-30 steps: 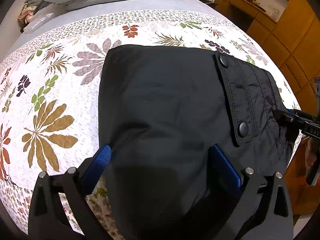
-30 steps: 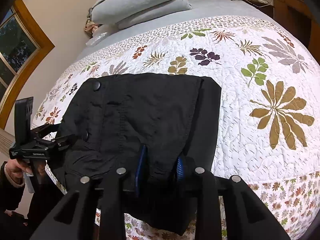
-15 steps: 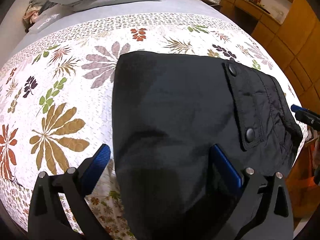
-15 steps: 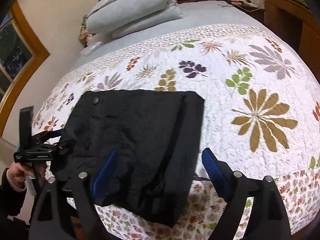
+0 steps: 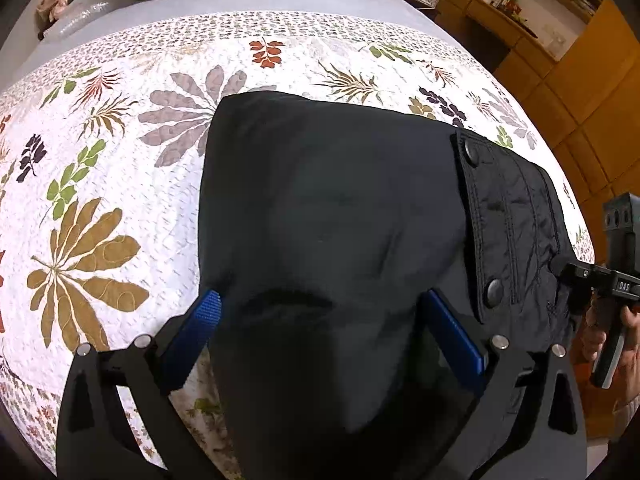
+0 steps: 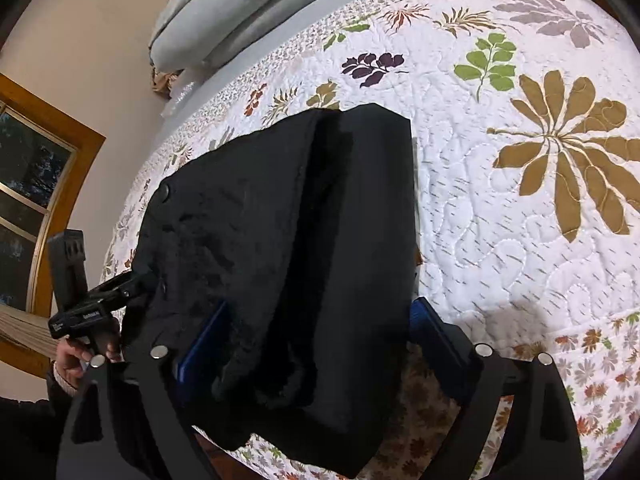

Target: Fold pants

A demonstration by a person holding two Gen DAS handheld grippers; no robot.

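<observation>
Both grippers stand spread over the black pants (image 5: 332,216), a folded bundle lying on the leaf-print quilt (image 5: 120,184) at the bed's near edge. Left gripper (image 5: 320,332) straddles the plain end; right gripper (image 6: 316,332) straddles the stacked layers, near the snap-button flap (image 5: 480,224). Between them the bundle's long axis runs side to side, so neither hand seems nearer. Only "DAS" is readable, on the right gripper's body; the left one's label is illegible.

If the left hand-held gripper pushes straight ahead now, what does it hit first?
Probably the folded black pants: the open left hand-held gripper already straddles their near edge. Beyond lies the floral quilt.
</observation>
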